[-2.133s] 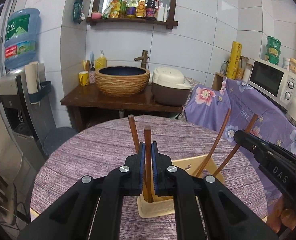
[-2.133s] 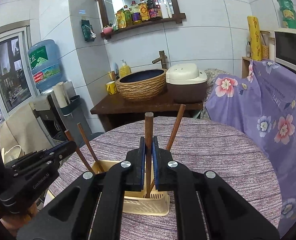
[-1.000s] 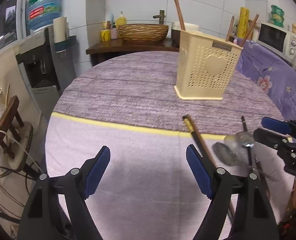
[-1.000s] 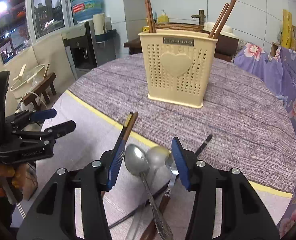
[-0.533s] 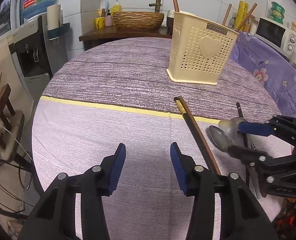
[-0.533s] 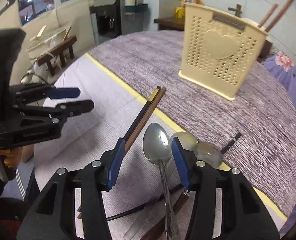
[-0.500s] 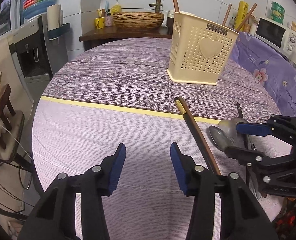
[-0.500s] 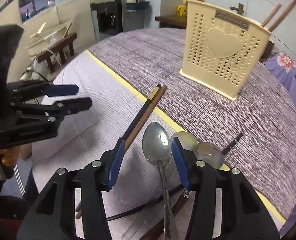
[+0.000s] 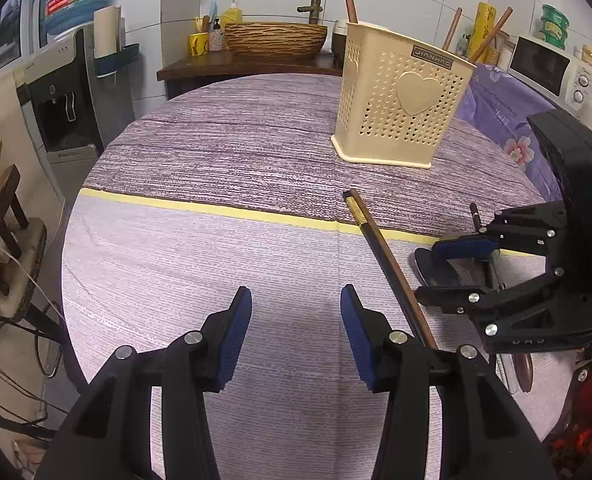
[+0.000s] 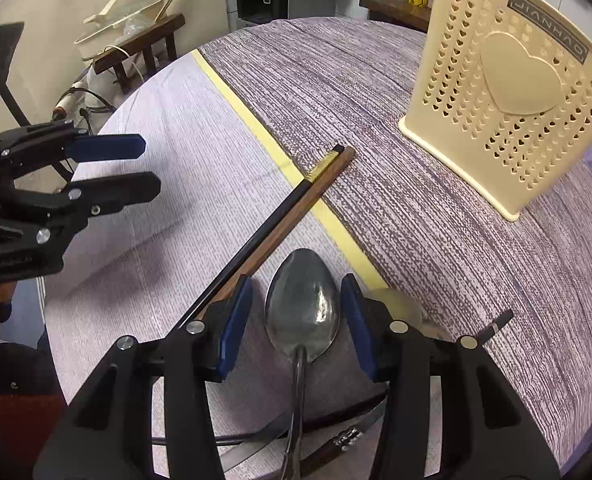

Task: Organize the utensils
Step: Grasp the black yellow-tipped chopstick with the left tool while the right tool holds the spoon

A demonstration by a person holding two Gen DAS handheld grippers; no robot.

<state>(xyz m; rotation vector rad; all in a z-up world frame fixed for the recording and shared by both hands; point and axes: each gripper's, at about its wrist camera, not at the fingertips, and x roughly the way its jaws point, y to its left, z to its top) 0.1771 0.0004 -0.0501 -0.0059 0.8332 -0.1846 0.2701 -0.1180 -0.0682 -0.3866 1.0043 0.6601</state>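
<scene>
The right gripper [image 10: 296, 320] points down at the near edge of the round table [image 10: 436, 208], and its blue-padded jaws are closing around the bowl of a large silver metal spoon [image 10: 302, 306]. The bowl lies between the pads, but a gap shows on each side, so nothing is clamped yet. The spoon's handle runs back under the gripper body, over a tangle of other cutlery by the near edge: a second spoon bowl [image 10: 400, 304] just to the right, a black-handled piece [image 10: 496, 326] further right, and flat metal pieces below that I cannot tell apart.

Just left of the spoon, a pair of chopsticks, one black with a gold band and one brown wood [image 10: 279, 220], lies side by side, slanting across the yellow tape line [image 10: 255, 120] towards the table's middle.

The left gripper [image 9: 296, 328] hovers over bare cloth near the left part of the table with its jaws apart and empty; the chopsticks pass just to its right.

Beyond, on the darker far half of the table, stands the cream perforated plastic utensil holder with a raised heart [image 9: 404, 92]. A few brown sticks [image 9: 492, 32] already stand in it.

So the sorting looks partly done: some sticks are stowed, while the spoons, the chopstick pair and the remaining cutlery are left on the table.
</scene>
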